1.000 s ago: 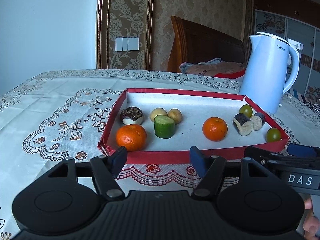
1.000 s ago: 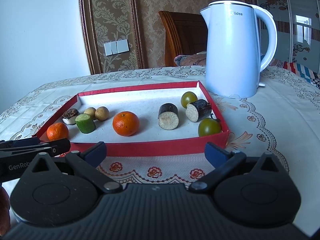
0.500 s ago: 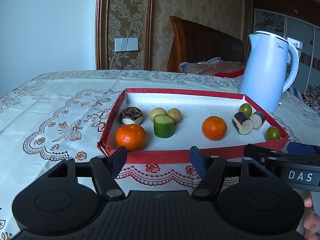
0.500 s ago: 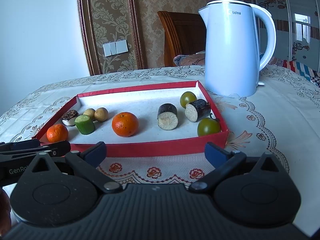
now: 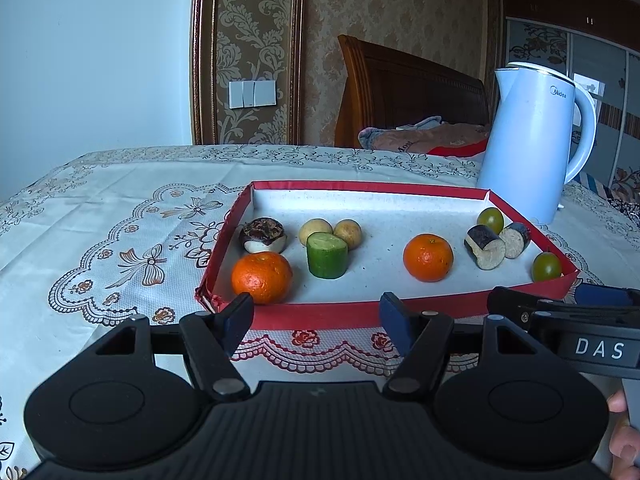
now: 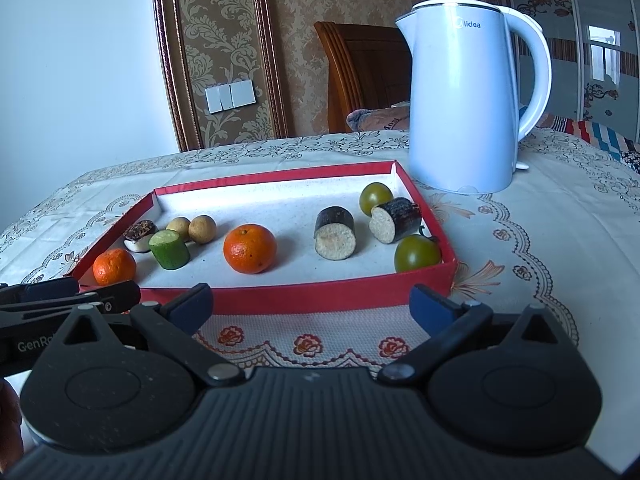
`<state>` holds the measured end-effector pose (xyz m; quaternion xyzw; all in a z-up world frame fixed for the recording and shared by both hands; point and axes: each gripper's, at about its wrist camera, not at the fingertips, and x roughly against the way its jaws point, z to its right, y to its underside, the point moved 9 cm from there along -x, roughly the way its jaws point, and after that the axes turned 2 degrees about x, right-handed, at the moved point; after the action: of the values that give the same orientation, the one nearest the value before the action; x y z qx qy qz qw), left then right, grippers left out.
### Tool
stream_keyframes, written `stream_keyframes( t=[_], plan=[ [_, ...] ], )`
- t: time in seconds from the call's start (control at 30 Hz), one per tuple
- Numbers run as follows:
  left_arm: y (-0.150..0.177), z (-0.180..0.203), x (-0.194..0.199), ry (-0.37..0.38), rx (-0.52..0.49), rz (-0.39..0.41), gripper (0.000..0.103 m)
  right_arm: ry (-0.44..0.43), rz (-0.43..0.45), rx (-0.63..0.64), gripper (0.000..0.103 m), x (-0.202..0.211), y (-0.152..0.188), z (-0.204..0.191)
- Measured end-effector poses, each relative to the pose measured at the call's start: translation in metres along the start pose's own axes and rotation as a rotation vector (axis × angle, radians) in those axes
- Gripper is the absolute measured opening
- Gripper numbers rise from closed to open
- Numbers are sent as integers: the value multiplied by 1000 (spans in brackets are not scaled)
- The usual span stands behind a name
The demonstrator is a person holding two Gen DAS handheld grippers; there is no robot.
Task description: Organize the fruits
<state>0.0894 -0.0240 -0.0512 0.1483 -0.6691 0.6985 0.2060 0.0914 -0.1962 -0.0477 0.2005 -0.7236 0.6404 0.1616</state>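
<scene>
A red-rimmed tray point(image 5: 360, 316) point(image 6: 304, 298) lies on the tablecloth. In it are two oranges point(image 5: 262, 277) point(image 5: 428, 257), a green cucumber piece point(image 5: 327, 255), two small yellow fruits point(image 5: 316, 231), a dark mushroom-like piece point(image 5: 263, 234), two dark eggplant pieces point(image 5: 485, 241) point(image 6: 335, 233) and two green tomatoes point(image 5: 546, 266) point(image 6: 417, 253). My left gripper point(image 5: 316, 318) is open and empty, just before the tray's near rim. My right gripper point(image 6: 312, 306) is open and empty, before the same rim further right.
A pale blue kettle point(image 5: 534, 146) point(image 6: 468, 96) stands behind the tray's right corner. The table carries a patterned lace cloth point(image 5: 120, 240). A wooden chair back point(image 5: 400, 92) and bedding stand beyond the table's far edge.
Both grippers have risen and tilted slightly, so the tray sits a little lower in view. Nothing in the tray has moved.
</scene>
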Motion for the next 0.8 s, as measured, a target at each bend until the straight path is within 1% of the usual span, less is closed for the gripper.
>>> stream_keyframes(
  t=[0.57,0.8],
  plan=[
    [-2,-1,2,-24,-12,15,70,0,0,1,103,0,0,0],
    [-2,1,2,-22,-26,19,70,-2,-2,0,103,0,0,-1]
  ],
)
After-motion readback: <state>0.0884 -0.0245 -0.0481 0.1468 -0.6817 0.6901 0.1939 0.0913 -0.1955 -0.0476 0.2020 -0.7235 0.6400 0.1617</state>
